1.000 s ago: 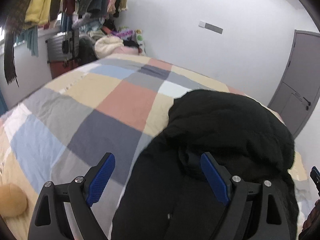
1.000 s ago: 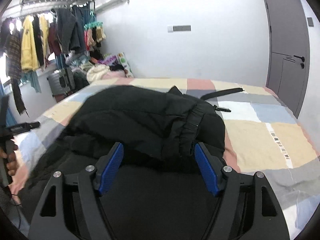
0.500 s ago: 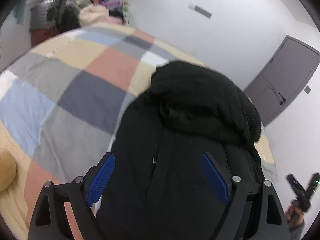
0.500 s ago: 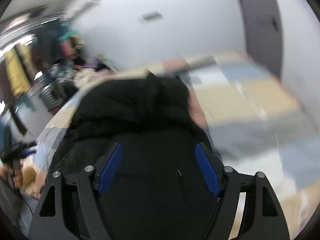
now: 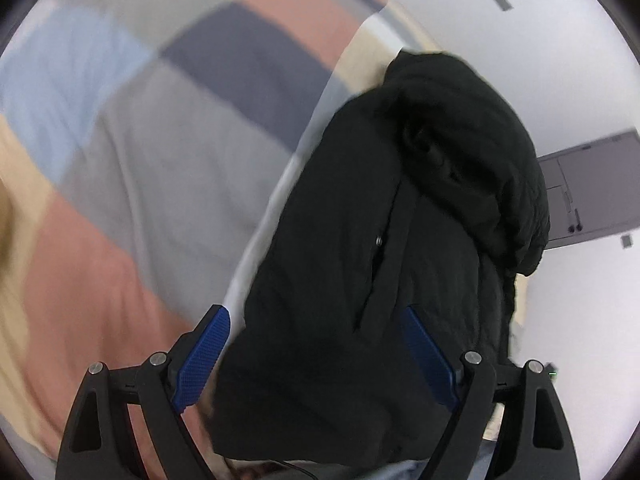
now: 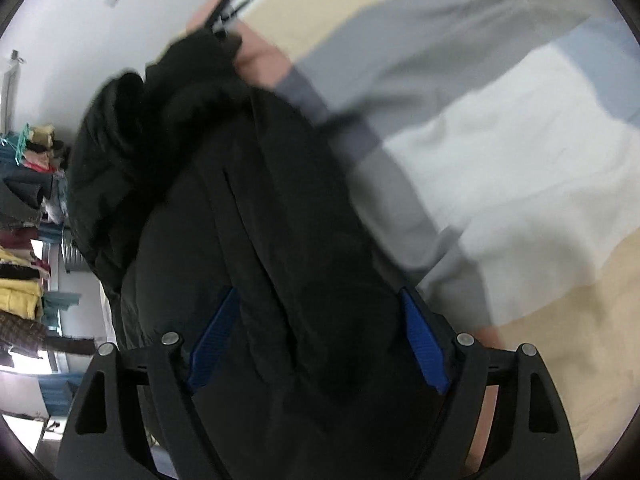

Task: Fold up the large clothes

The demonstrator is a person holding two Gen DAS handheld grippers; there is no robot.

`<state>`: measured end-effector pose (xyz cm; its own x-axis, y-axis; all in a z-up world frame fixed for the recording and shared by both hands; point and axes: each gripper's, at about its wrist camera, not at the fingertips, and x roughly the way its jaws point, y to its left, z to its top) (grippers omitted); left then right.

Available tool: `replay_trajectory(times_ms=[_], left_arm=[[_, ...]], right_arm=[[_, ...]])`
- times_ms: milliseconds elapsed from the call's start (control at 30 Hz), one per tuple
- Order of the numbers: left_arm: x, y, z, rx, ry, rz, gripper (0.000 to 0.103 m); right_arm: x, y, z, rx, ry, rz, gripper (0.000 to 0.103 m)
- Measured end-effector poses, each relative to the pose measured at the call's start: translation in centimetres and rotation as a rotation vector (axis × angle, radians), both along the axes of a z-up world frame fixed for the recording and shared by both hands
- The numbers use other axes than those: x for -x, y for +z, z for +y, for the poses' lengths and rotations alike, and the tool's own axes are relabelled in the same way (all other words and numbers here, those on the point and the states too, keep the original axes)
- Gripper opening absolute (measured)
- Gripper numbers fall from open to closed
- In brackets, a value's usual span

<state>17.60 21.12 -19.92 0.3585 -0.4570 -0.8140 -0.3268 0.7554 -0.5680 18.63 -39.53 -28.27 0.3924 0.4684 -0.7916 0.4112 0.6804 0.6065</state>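
A large black padded jacket (image 5: 400, 208) lies on a patchwork bedspread (image 5: 140, 160), its bunched hood end at the far side. My left gripper (image 5: 316, 356) is open, its blue-padded fingers apart over the jacket's near hem. In the right wrist view the same jacket (image 6: 240, 220) fills the middle, with a vertical seam down it. My right gripper (image 6: 320, 344) is open too, its jaws straddling the near part of the jacket. Neither gripper holds cloth. Both views are blurred.
The bedspread (image 6: 500, 140) extends right of the jacket in the right wrist view. A grey door (image 5: 588, 192) and white wall stand beyond the bed. Hanging clothes (image 6: 24, 240) crowd the left edge of the right wrist view.
Both cameras have tilted down and rolled, closing in on the jacket's near hem. The jacket now fills more of each view. Both grippers stayed open.
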Motion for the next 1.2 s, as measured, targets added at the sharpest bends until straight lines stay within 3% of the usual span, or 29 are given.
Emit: replay_trajectory(times_ms=[100,200,300,400,467,600,733,900,967,1100,1200], left_arm=[[0.1,-0.6,0.5,0.023,0.025,0.022,0.087],[-0.1,-1.3,0.3,0.024,0.012,0.053,0.087],[-0.5,-2.1,0.2,0.041,0.0,0.08,0.087],[-1.0,-3.0,-0.2,0.071,-0.017,0.111,0.087],[-1.4,-3.7,-0.3,0.066,-0.021,0.144,0.087],[-1.8,-4.6,-1.1,0.032,-0.038,0.199,0.087],[-2.1,-5.4,-1.3,-0.015,-0.031,0.253,0.087],[-2.4,-6.8,-1.2,0.013,-0.024,0.302,0.091],[-2.6,-7.3,-1.4,0.046,-0.037,0.302,0.091],[-3.1,-7.1,-3.1,0.131,-0.141,0.249,0.091],[-3.2,-5.0,-5.7,0.185,-0.271,0.152,0.082]], right_arm=[[-0.1,-0.1,1.4,-0.024,0.058,0.008,0.082],[0.1,0.2,2.1,-0.126,0.087,-0.043,0.085],[0.7,1.6,2.5,-0.25,0.103,-0.168,0.085],[1.7,3.9,3.1,-0.295,0.136,-0.323,0.085],[1.9,4.6,3.7,-0.288,0.163,-0.352,0.085],[1.8,3.5,4.6,-0.199,0.176,-0.271,0.085],[1.1,1.7,4.5,-0.136,0.114,-0.125,0.085],[1.1,-0.5,3.5,-0.026,0.025,0.013,0.087],[0.9,-1.7,3.3,-0.071,0.019,0.066,0.088],[0.7,-1.9,3.7,-0.194,0.062,0.013,0.089],[0.8,-0.3,4.5,-0.198,0.113,-0.083,0.072]])
